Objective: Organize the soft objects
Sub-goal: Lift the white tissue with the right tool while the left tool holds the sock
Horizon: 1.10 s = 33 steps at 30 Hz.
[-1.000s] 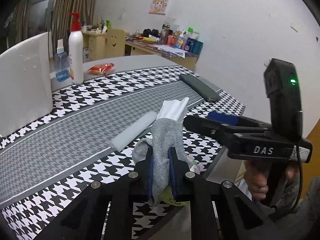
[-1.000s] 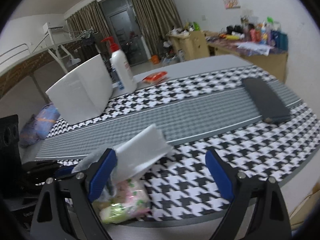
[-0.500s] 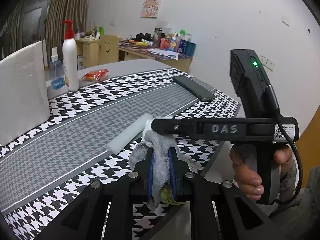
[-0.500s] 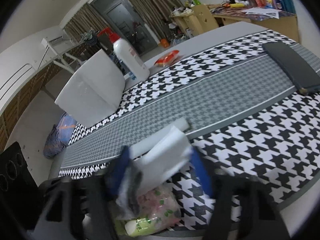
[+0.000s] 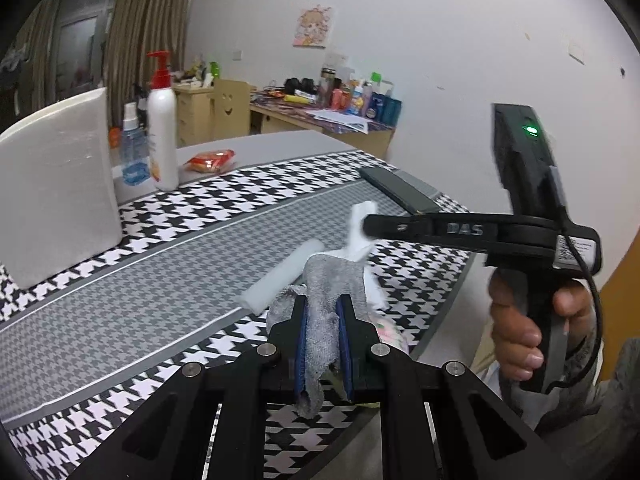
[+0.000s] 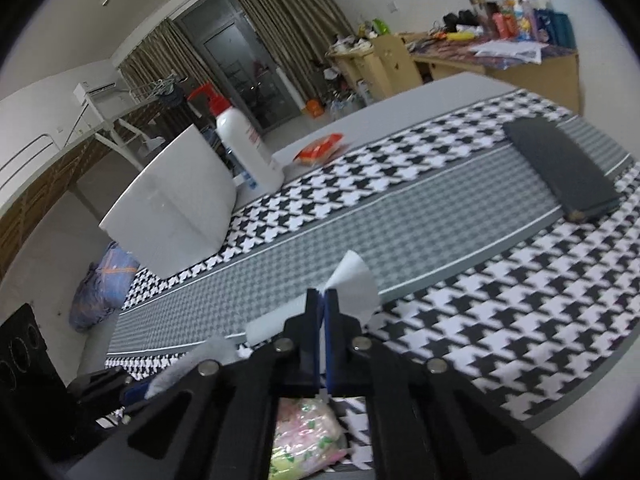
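My left gripper (image 5: 322, 332) is shut on a grey sock-like cloth (image 5: 334, 280) near the table's front edge. A white cloth (image 5: 358, 236) sticks up out of the grey one. My right gripper (image 6: 323, 294) is shut on the upper end of that white cloth (image 6: 354, 280); in the left wrist view its closed fingertips (image 5: 370, 225) come in from the right. A white foam roll (image 5: 280, 276) lies on the table just behind the cloths. A pink-and-green soft packet (image 6: 304, 436) lies under the grippers at the table edge.
A white box (image 5: 56, 184) stands at the left, with a pump bottle (image 5: 162, 136) and a spray bottle (image 5: 130, 152) behind it. A red packet (image 5: 210, 160) and a dark flat case (image 5: 400, 192) lie farther back. A hand (image 5: 516, 336) holds the right gripper's handle.
The right gripper's jaws went from wide open to shut on the white cloth's upper end, and the gripper rolled a little. The left gripper kept its hold on the grey cloth.
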Each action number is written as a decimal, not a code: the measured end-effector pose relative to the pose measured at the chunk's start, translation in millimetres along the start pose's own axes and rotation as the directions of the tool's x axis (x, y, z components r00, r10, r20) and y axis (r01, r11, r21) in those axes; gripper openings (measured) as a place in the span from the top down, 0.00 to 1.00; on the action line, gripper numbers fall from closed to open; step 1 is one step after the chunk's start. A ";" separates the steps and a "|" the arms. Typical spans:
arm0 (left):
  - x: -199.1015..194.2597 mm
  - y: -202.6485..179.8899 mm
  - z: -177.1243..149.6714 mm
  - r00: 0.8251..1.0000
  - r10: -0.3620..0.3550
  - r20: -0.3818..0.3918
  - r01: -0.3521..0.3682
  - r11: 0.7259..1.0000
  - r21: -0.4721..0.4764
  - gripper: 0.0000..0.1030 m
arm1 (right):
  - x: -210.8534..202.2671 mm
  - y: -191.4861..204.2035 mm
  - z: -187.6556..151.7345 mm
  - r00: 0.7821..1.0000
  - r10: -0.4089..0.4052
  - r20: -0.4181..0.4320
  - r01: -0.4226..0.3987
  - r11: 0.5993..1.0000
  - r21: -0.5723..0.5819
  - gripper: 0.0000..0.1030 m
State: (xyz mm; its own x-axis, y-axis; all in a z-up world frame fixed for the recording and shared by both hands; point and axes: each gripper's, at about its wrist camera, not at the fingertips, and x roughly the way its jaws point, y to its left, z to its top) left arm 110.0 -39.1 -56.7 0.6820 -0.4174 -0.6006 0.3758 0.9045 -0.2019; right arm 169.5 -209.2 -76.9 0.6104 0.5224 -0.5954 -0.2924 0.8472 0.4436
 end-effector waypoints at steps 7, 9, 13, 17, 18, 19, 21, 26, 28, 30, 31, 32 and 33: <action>-13.4 13.7 2.0 0.998 0.054 0.031 -0.053 0.998 -0.039 0.85 | -17.8 18.1 5.7 0.997 -0.047 0.068 0.053 0.995 -0.090 0.97; -15.9 17.9 2.2 0.997 0.069 0.037 -0.067 0.996 -0.050 0.85 | -24.5 21.9 6.1 0.991 -0.087 0.103 0.099 0.988 -0.119 0.97; -17.1 21.0 2.7 0.996 0.077 0.040 -0.075 0.996 -0.057 0.85 | -28.9 17.7 8.6 0.982 -0.145 0.123 0.161 0.977 -0.137 0.96; -17.7 21.8 2.5 0.996 0.081 0.042 -0.078 0.995 -0.059 0.85 | -14.4 10.7 3.4 0.981 -0.184 0.058 0.190 0.972 -0.140 0.83; -17.3 21.5 2.8 0.996 0.082 0.042 -0.080 0.995 -0.059 0.85 | -10.8 8.7 1.8 0.979 -0.198 0.044 0.202 0.970 -0.137 0.66; -17.7 21.5 2.6 0.996 0.083 0.042 -0.080 0.995 -0.060 0.85 | -8.8 7.5 -0.4 0.978 -0.206 0.036 0.209 0.968 -0.137 0.53; -18.3 22.4 2.3 0.996 0.084 0.043 -0.081 0.995 -0.061 0.85 | -3.4 4.1 -3.6 0.973 -0.227 0.036 0.230 0.962 -0.145 0.48; -16.5 24.5 2.0 0.996 0.083 0.037 -0.080 0.995 -0.062 0.85 | 16.7 -3.7 -7.2 0.958 -0.287 -0.028 0.280 0.948 -0.152 0.43; -15.2 25.7 2.0 0.996 0.085 0.035 -0.082 0.994 -0.066 0.85 | 21.8 -5.1 -7.6 0.942 -0.334 -0.032 0.325 0.933 -0.156 0.42; -15.2 26.7 1.3 0.996 0.088 0.035 -0.085 0.994 -0.071 0.85 | 25.5 -6.3 -6.6 0.929 -0.368 -0.035 0.359 0.921 -0.153 0.41; -14.8 27.6 1.0 0.996 0.088 0.034 -0.085 0.994 -0.075 0.85 | 28.7 -6.1 -6.4 0.924 -0.381 -0.041 0.370 0.915 -0.159 0.39; -14.2 28.8 0.8 0.995 0.089 0.033 -0.086 0.993 -0.077 0.85 | 31.4 -5.6 -7.1 0.923 -0.383 -0.046 0.371 0.914 -0.164 0.38; -14.1 29.5 0.7 0.995 0.091 0.032 -0.088 0.993 -0.079 0.85 | 34.8 -4.8 -7.7 0.921 -0.385 -0.054 0.372 0.913 -0.170 0.36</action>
State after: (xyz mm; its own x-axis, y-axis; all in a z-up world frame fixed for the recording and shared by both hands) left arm 111.9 -6.6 -53.7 0.7332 -0.3364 -0.5910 0.2638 0.9417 -0.2087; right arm 186.6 -194.3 -104.9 0.6350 0.1602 -0.7557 -0.1655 0.9838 0.0695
